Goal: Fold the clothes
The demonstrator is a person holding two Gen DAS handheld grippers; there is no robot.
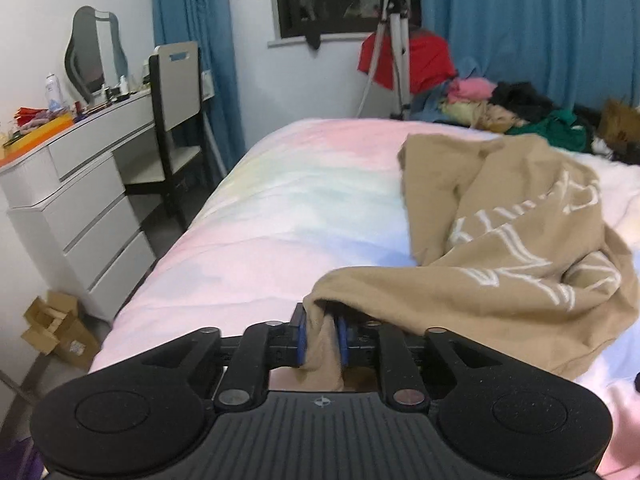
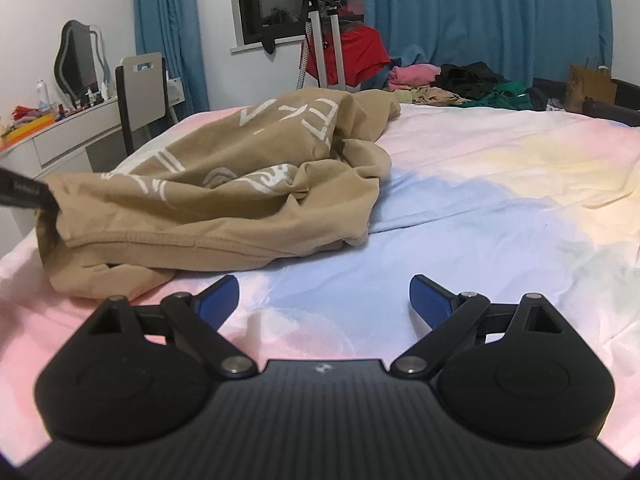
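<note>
The left gripper (image 1: 322,334) has its blue fingers (image 1: 302,336) pressed together on a bunched corner of the tan garment (image 1: 508,240), with a tongue of cloth hanging down between them toward the gripper body; pinching an edge like this gives a fixed corner from which the cloth can be drawn out flat, which I judge is the point of the hold. Ahead of and to the right of those fingers the garment lies in a loose, rumpled heap on the pastel bed cover (image 1: 288,208), its white printing creased and partly turned under, so it is not lying as a folded piece. The right gripper (image 2: 324,300) hovers low over bare cover with its fingers (image 2: 430,300) spread wide and nothing between them; the garment's stitched hem sits just beyond and to the left of the left fingertip, near but apart, a stance that suits reaching for a second edge. The left wrist view alone shows the pinch itself and the cloth trapped in it. The right wrist view alone shows the hem running along the near side, the layers stacked beneath it, and, at the far left edge, a dark bar meeting the cloth, probably the left gripper, though too little shows to be sure. Both views show a pile of other clothes (image 2: 460,80) well beyond the fingers at the far end of the bed.
</note>
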